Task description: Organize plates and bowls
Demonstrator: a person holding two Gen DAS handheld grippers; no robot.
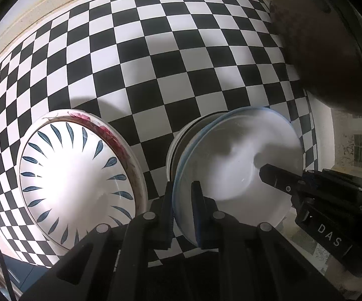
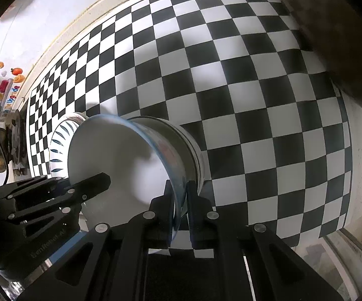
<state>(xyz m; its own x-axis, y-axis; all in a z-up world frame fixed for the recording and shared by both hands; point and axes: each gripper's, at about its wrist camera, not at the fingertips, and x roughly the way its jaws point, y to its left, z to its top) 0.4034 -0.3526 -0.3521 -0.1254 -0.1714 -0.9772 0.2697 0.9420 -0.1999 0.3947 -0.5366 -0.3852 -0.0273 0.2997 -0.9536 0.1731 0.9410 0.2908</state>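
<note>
A white bowl with a blue rim (image 1: 241, 155) sits on top of another bowl (image 1: 181, 135) on the checkered cloth (image 1: 155, 50). My left gripper (image 1: 183, 208) is shut on its near rim. My right gripper (image 2: 181, 205) is shut on the opposite rim of the same bowl (image 2: 120, 155). Each gripper shows in the other's view, the right one (image 1: 281, 178) and the left one (image 2: 90, 183). A white plate with blue leaf marks (image 1: 75, 180) lies on a floral-rimmed plate (image 1: 110, 133) to the left; its edge shows in the right wrist view (image 2: 60, 138).
A dark round object (image 1: 326, 50) stands at the right back of the cloth, also in the right wrist view (image 2: 343, 37). The table edge (image 1: 30, 12) and wall run behind. Clutter and stickers (image 2: 3, 85) are at far left.
</note>
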